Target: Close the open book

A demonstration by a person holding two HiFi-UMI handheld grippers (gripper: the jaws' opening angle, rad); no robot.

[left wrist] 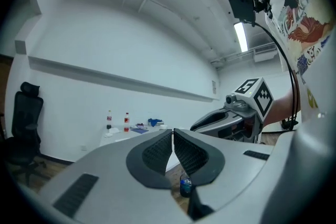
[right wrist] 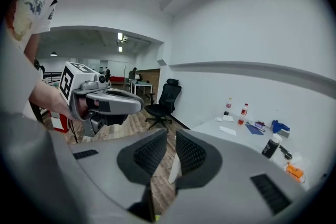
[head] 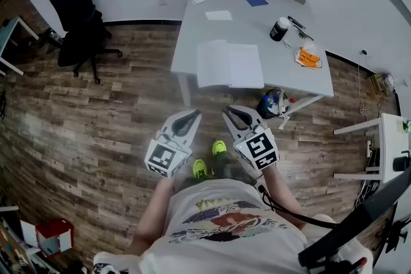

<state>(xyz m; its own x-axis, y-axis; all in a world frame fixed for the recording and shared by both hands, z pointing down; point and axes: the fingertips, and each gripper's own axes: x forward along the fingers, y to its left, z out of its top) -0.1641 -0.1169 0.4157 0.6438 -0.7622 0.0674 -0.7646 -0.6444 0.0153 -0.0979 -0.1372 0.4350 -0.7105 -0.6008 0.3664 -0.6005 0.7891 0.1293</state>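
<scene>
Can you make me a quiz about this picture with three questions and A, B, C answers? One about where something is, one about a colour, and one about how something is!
1. Where is the book?
A. on the floor
B. on the white table
C. on a shelf

2. What colour is the office chair?
A. black
B. red
C. yellow

3. How is the book?
A. shut
B. standing upright
C. open and lying flat

Answers:
1 B: it lies at the table's near edge.
2 A: its seat and back are all black.
3 C: both white pages face up.
</scene>
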